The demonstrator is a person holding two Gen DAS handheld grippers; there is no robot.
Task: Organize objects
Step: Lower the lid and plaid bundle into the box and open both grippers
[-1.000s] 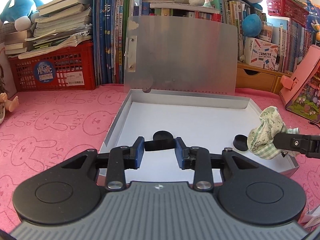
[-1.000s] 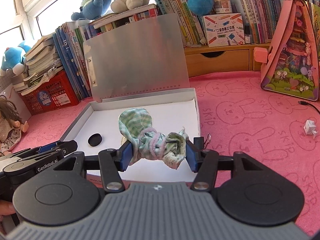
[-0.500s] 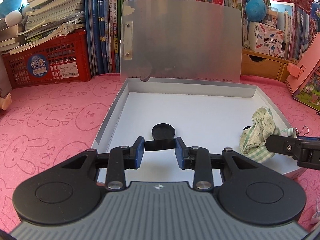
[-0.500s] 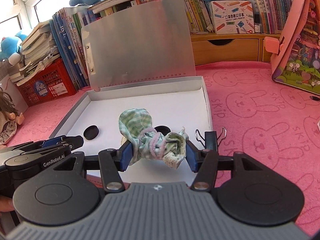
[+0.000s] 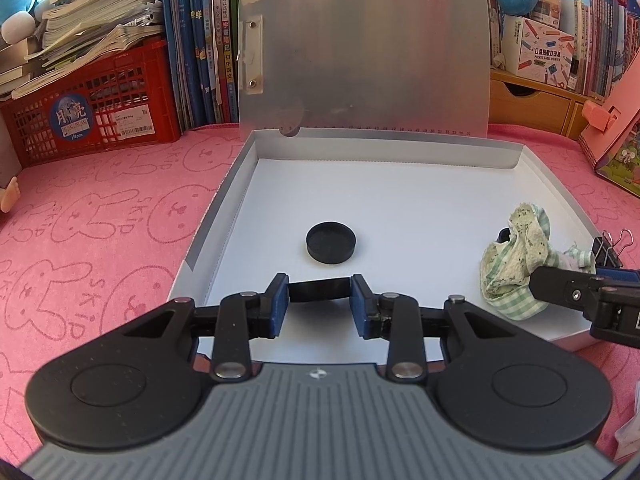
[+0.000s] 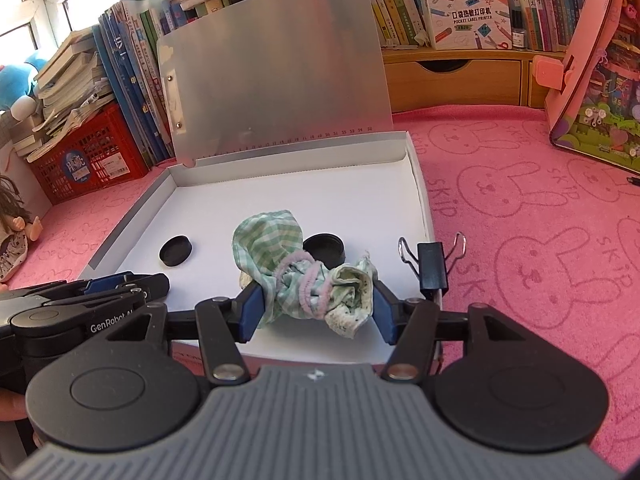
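An open white box (image 5: 404,148) with a frosted lid upright lies on the pink cloth; it also shows in the right wrist view (image 6: 412,160). My left gripper (image 5: 319,300) is shut on a thin black flat piece (image 5: 318,291) over the box's front left. A black round cap (image 5: 331,242) lies inside just beyond it. My right gripper (image 6: 316,300) is shut on a crumpled green checked cloth (image 6: 280,256) over the box's front right part. A second black cap (image 6: 325,247) sits behind the cloth. The left cap (image 6: 175,251) shows at left.
A black binder clip (image 6: 433,268) stands on the box's right front rim. A red crate (image 5: 88,112), rows of books (image 5: 200,40) and wooden drawers (image 6: 452,76) line the back. A pink toy house (image 6: 600,68) stands at right. A doll (image 6: 12,232) sits at left.
Both grippers have moved forward and lower over the box. The caps and binder clip now look nearer. Both grips are unchanged.
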